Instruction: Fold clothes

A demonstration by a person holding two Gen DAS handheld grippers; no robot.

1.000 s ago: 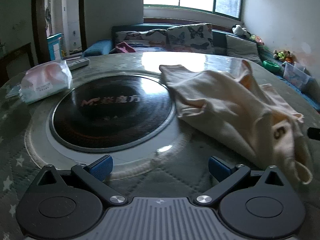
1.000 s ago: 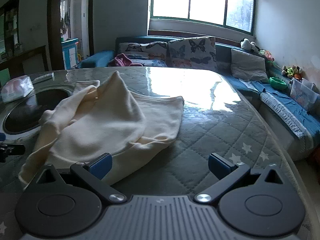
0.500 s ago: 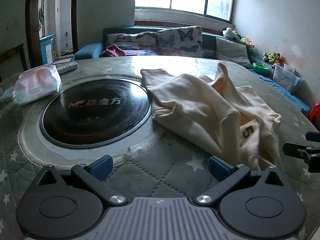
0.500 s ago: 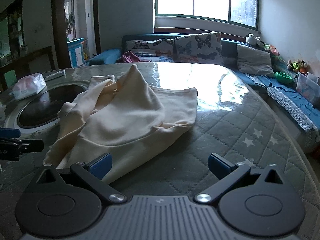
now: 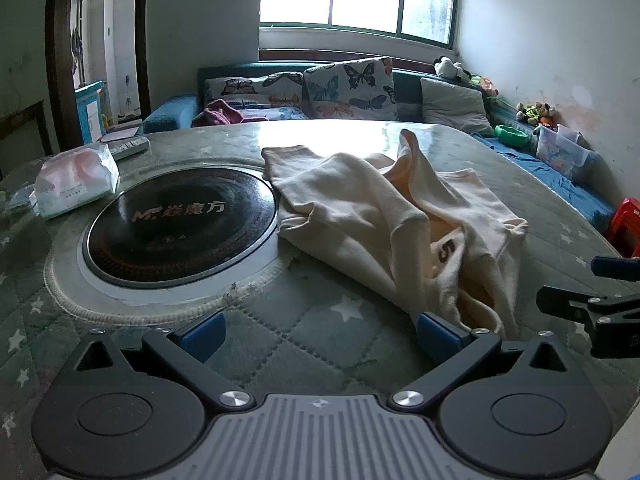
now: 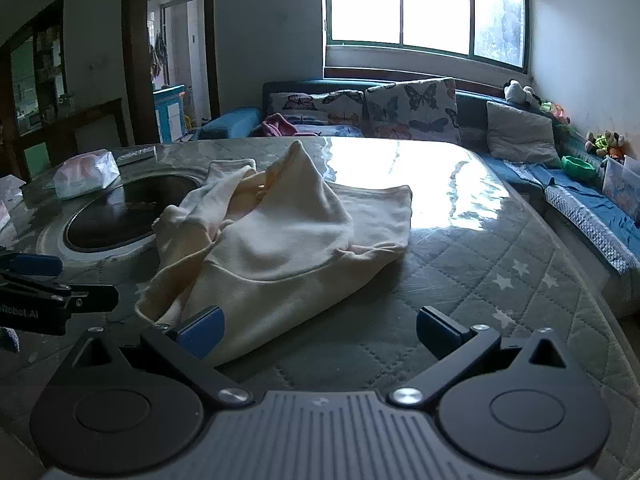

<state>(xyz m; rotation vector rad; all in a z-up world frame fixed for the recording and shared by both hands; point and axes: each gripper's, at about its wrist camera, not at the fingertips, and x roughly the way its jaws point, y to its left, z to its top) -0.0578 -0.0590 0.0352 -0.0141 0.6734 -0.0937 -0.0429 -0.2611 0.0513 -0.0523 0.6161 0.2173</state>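
The cream sweatshirt [image 5: 384, 216] lies crumpled on the bench [image 5: 320, 336], just right of the black induction hob [image 5: 180, 224]. No fold is made yet. Left tongs [image 5: 316, 330] and right tongs [image 6: 316, 330] gape wide, empty.

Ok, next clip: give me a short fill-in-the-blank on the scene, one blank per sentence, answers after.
1. The cream garment lies crumpled on the quilted table, printed with the number ____.
2. Both the left claw and the right claw are ____, holding nothing.
3. The black round cooktop sits to the ____ of the garment in the left wrist view.
4. The cushions on the sofa are patterned with ____.

Answers: 5; open; left; butterflies
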